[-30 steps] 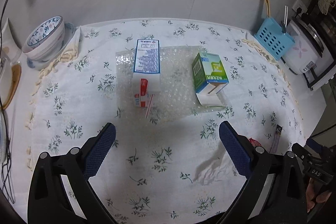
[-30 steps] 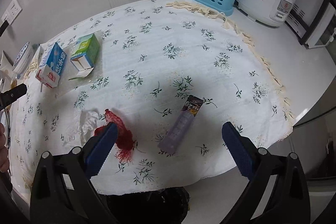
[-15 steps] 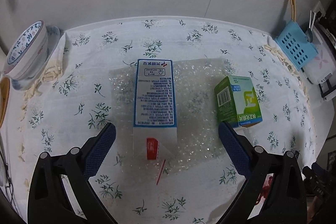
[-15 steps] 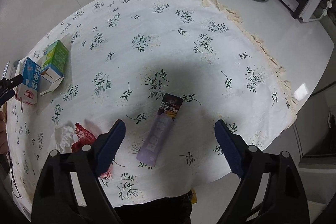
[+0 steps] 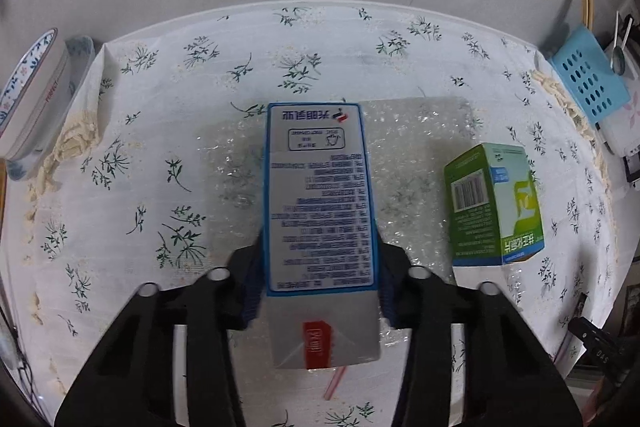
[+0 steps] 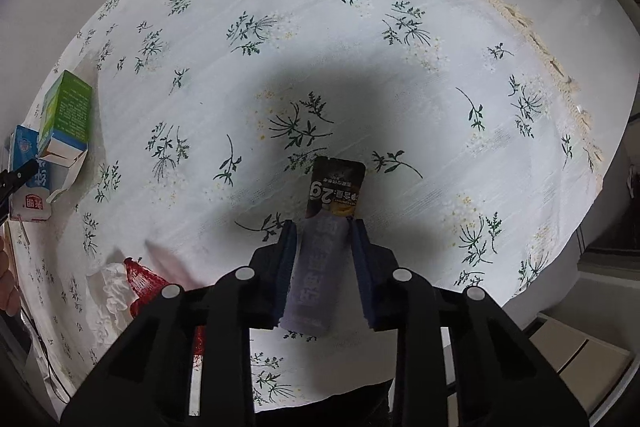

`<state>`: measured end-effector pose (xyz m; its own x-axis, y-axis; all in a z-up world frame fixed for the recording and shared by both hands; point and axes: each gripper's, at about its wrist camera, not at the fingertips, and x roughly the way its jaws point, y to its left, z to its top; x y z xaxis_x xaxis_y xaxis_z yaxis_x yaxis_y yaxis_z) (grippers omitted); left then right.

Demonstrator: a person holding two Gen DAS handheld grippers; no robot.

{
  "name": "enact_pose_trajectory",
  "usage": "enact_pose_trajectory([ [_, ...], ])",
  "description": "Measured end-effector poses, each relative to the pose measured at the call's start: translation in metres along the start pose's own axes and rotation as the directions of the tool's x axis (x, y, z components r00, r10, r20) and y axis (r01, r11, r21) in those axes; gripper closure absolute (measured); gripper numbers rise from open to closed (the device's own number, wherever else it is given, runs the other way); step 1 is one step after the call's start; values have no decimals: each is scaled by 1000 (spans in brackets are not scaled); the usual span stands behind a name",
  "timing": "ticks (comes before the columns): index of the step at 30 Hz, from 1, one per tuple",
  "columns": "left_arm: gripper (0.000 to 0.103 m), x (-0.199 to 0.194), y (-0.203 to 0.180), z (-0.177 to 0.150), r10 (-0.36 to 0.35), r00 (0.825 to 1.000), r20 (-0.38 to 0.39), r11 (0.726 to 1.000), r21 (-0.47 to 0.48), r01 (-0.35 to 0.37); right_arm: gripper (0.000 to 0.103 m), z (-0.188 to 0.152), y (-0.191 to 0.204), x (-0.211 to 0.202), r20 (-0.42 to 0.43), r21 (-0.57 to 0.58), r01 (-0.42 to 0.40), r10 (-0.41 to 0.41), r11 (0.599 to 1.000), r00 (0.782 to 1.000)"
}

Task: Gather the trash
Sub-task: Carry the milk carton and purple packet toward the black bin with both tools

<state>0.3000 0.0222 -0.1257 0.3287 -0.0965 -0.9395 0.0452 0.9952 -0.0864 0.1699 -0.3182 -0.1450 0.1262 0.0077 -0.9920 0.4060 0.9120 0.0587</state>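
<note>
A blue-and-white milk carton (image 5: 320,179) lies flat on a bubble-wrap sheet (image 5: 416,131). My left gripper (image 5: 320,255) straddles its near end, jaws closing, pads against both long sides. A green box (image 5: 492,203) lies to its right. In the right wrist view a purple-and-black snack wrapper (image 6: 336,187) lies on the flowered cloth (image 6: 400,87). My right gripper (image 6: 324,227) points straight down, jaws closing, pads touching the wrapper's two edges. A red net (image 6: 140,279) and a crumpled tissue (image 6: 112,283) lie to the left.
Stacked bowls (image 5: 32,87) stand at the far left. A blue basket (image 5: 588,79) with chopsticks and a white rice cooker (image 5: 624,123) stand at the far right. A thin straw (image 5: 334,383) lies under the carton's near end. The table edge runs close behind the wrapper.
Both grippers came down and narrowed from wide open. The left one moved forward over the milk carton and now clamps it; the right one dropped onto the wrapper and now clamps its sides.
</note>
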Motion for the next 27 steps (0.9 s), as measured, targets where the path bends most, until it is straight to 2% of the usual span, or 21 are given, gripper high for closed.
enact_pose_trajectory([
  [7, 64, -12, 10, -5, -12, 1000, 15, 1000, 11, 11, 87, 1, -2, 1, -16, 56, 8, -7, 998, 1000],
  [12, 64, -27, 16, -16, -12, 999, 31, 1000, 14, 12, 89, -2, -4, -5, -2, 56, 10, -9, 998, 1000],
  [16, 64, -34, 12, -19, 13, 999, 49, 1000, 1, -14, 89, -4, -2, -16, 23, 37, 8, -9, 999, 1000],
  [27, 64, -65, -2, -44, -35, 997, 75, 999, 30, 32, 89, -13, 15, -55, 113, -62, -33, 40, 998, 993],
])
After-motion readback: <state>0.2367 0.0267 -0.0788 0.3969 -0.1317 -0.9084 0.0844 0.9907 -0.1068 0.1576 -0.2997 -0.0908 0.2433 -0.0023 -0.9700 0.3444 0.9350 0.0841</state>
